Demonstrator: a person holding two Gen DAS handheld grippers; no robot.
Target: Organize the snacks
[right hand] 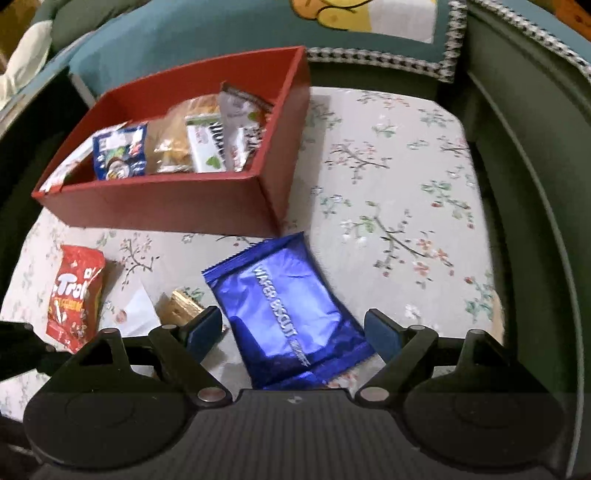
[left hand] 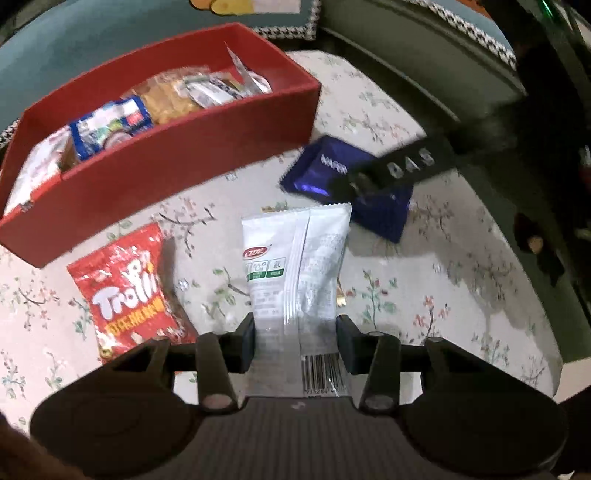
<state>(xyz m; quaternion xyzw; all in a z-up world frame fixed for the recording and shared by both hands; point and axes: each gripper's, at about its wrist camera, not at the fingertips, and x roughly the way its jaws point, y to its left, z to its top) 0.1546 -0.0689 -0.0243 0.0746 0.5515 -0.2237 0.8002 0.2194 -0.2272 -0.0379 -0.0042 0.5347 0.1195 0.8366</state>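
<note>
A red box (left hand: 177,173) (right hand: 177,203) with several snack packs stands on the floral cushion. My left gripper (left hand: 295,339) has its pads on both sides of a white snack packet (left hand: 295,266), gripping its near end. My right gripper (right hand: 293,328) is open, its fingers on either side of a blue wafer biscuit packet (right hand: 284,310) (left hand: 317,170) that lies flat. The right gripper's dark finger (left hand: 399,166) crosses over that packet in the left wrist view. A red Trolli bag (left hand: 129,291) (right hand: 74,295) lies at the left.
A small gold-wrapped snack (right hand: 177,306) (left hand: 340,295) lies between the white and blue packets. The floral cushion (right hand: 388,184) sits on a green sofa with a teal pillow (right hand: 221,33) behind the box. The cushion edge drops off at right.
</note>
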